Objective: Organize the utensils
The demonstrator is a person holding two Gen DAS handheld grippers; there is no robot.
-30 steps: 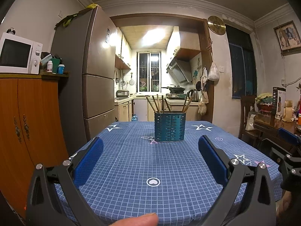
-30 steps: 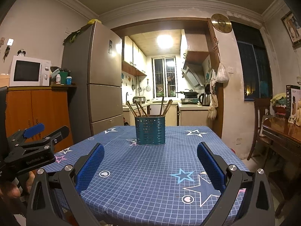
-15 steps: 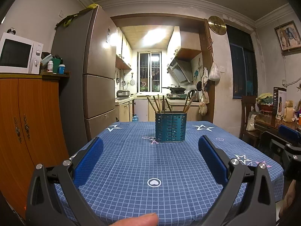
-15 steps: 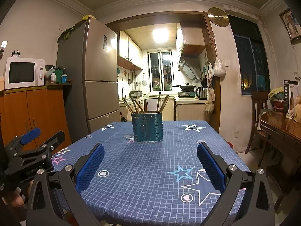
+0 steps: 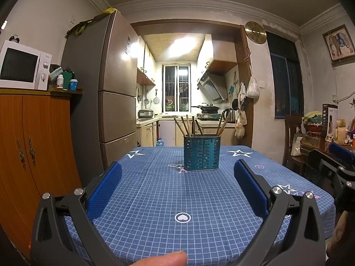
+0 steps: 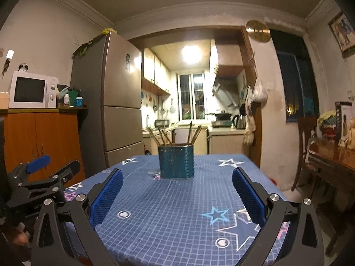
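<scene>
A teal perforated utensil holder (image 5: 202, 153) stands upright on the far half of the blue checked tablecloth (image 5: 168, 201), with several wooden chopsticks (image 5: 188, 126) sticking out of its top. My left gripper (image 5: 177, 170) hovers open above the near part of the table, well short of the holder, nothing between its blue pads. In the right wrist view the same holder (image 6: 176, 161) with its chopsticks (image 6: 193, 133) sits ahead, and my right gripper (image 6: 177, 173) is open and empty too. Each gripper shows at the edge of the other's view.
An orange wooden cabinet (image 5: 33, 146) with a microwave (image 5: 22, 66) stands left of the table, a tall fridge (image 5: 111, 102) behind it. A dark wooden chair (image 6: 306, 146) and a cluttered side table (image 6: 335, 155) are at the right. A fingertip (image 5: 164, 259) shows at the bottom edge.
The right wrist view has risen and tilted, so the holder sits lower and slightly blurred in it. The left view has shifted only slightly. Both grippers stay open.
</scene>
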